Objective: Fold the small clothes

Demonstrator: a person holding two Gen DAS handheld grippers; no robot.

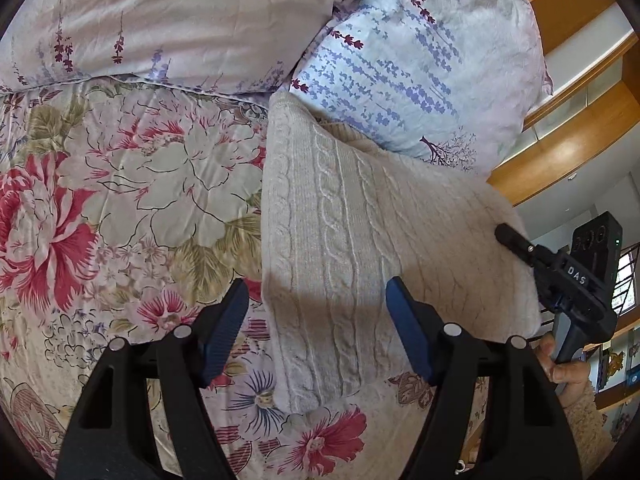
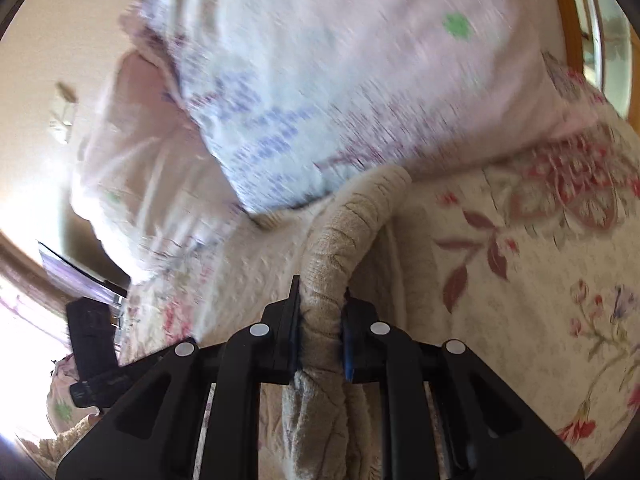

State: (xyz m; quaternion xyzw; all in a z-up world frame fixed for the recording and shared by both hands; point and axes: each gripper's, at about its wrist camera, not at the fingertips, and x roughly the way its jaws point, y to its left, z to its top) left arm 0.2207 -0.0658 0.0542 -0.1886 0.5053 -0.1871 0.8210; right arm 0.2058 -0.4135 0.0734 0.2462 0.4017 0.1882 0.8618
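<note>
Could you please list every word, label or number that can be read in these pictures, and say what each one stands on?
"DAS": white letters on the black body of the right tongs, seen in the left wrist view.
Nothing else is legible; the right wrist view is motion-blurred, and the cream knit sweater shows no tag.

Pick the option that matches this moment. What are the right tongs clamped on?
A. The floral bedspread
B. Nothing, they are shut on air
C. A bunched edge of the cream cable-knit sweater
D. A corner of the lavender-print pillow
C: in the right wrist view the right tongs pinch a rolled fold of the cream cable-knit sweater, which rises off the floral bedspread.
</note>
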